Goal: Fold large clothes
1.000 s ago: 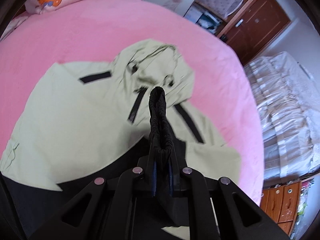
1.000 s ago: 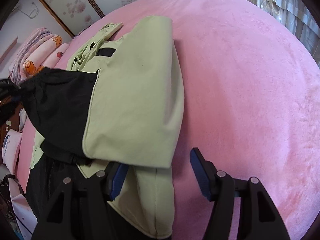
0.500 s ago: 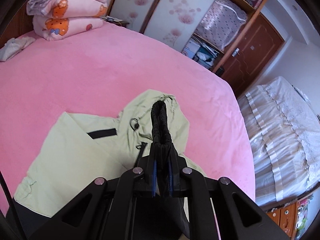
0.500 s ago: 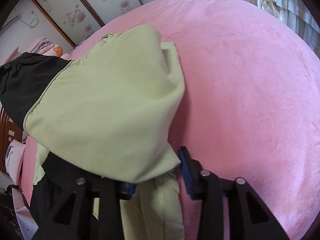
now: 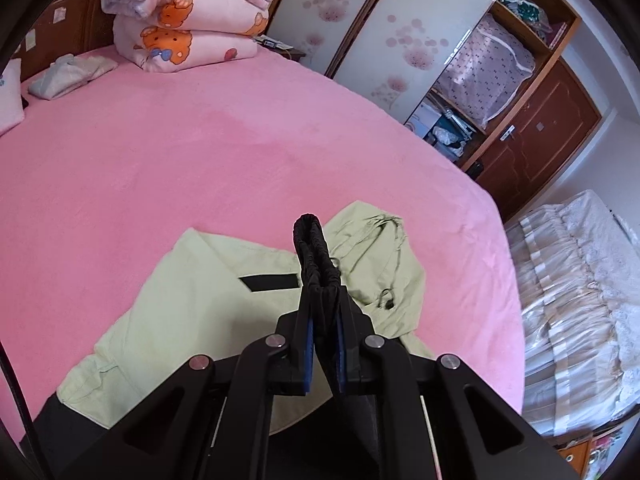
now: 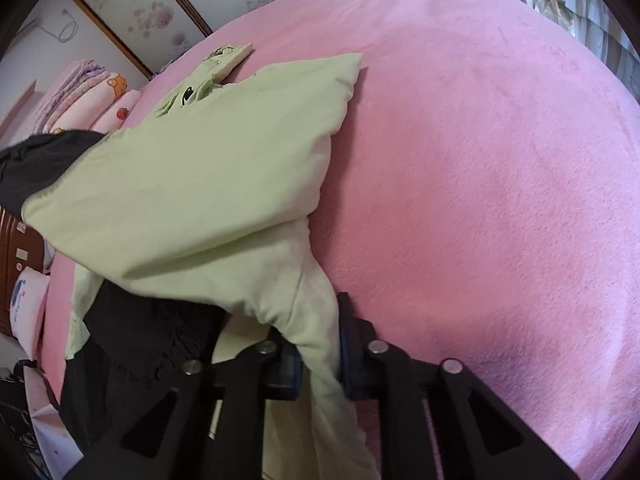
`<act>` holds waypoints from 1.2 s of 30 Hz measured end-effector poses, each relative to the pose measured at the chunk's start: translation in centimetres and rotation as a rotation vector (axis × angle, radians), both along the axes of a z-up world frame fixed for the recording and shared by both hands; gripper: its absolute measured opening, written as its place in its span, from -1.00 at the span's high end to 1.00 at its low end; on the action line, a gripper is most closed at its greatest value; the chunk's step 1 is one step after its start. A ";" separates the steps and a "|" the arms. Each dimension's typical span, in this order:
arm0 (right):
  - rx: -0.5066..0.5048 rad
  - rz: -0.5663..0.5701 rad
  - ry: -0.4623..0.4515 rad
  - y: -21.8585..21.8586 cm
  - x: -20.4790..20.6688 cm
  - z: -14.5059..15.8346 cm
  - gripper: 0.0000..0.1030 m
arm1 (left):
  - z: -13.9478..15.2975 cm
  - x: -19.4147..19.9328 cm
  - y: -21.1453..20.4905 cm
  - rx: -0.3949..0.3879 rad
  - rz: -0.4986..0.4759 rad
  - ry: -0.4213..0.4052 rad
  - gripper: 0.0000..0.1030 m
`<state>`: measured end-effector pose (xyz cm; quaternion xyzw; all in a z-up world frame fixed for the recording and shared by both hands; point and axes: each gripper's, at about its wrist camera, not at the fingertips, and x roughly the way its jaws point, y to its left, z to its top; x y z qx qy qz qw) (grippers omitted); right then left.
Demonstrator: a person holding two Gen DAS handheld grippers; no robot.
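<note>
Ahead of left gripper (image 5: 323, 354): jaws clamped tight on the black elastic cuff (image 5: 314, 258), which sticks up past the fingertips.
Below and beyond it: green jacket (image 5: 208, 304) lies flat on the pink bed (image 5: 168, 168), hood (image 5: 376, 256) farthest out, slightly right.
Long axis: jacket runs away from both grippers, hem near, hood far.
Between right gripper (image 6: 320, 364) jaws: bunched green fabric (image 6: 316, 340), jaws closing on it (pads already pressing).
Left of right gripper: lifted sleeve (image 6: 180, 184) drapes over the body.
Nearer hand: right holds the near side edge; likely next, carrying it across leftward.
</note>
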<state>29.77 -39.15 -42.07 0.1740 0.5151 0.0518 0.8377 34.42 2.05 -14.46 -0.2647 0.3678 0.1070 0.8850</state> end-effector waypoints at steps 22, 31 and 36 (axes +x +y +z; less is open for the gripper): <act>-0.211 0.068 -0.016 1.7 1.2 1.9 0.63 | -10.8 -7.9 1.9 -0.050 0.069 0.257 0.86; -0.256 0.110 -0.090 2.1 1.2 3.5 0.77 | -11.3 -8.4 1.6 -0.053 0.069 0.283 0.86; -0.118 -0.016 -0.092 -0.1 0.5 4.2 0.85 | -12.2 -8.6 1.4 -0.049 0.069 0.306 0.86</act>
